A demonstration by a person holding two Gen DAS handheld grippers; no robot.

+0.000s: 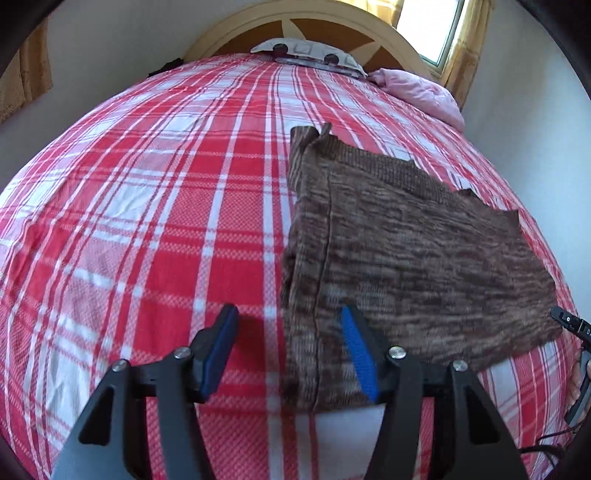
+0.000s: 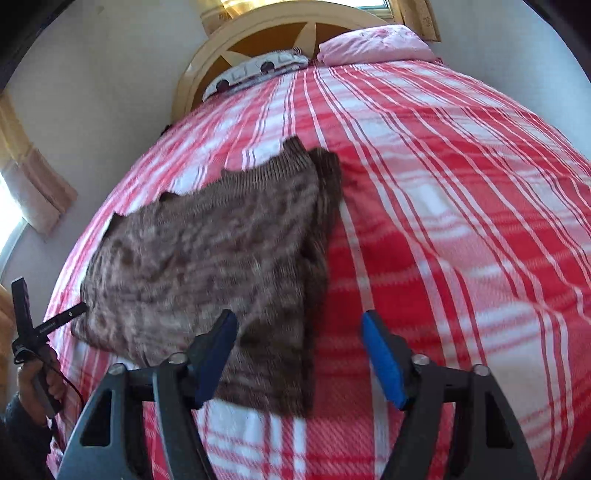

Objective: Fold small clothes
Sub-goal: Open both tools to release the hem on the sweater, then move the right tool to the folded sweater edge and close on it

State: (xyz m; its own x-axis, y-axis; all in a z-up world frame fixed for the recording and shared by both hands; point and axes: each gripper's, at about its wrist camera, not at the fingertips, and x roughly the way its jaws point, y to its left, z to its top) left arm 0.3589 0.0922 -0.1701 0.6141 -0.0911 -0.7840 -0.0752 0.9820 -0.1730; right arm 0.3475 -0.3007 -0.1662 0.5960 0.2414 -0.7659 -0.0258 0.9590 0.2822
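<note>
Now both tools, left tool and right tool, are hovering spread, gripping nothing, over the folded brown marled knit garment lying on the red-and-white plaid bed.

Daylight from window at top right of left view, blown out. Bedspread bright, strong fisheye bulge, dark corners. Right view w/ motion blur, esp. sweater.

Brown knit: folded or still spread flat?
Folded. The brown knit lies on the plaid bedspread as a compact rectangle, with a doubled layer showing along one side edge. How many folds: cannot tell.
</note>
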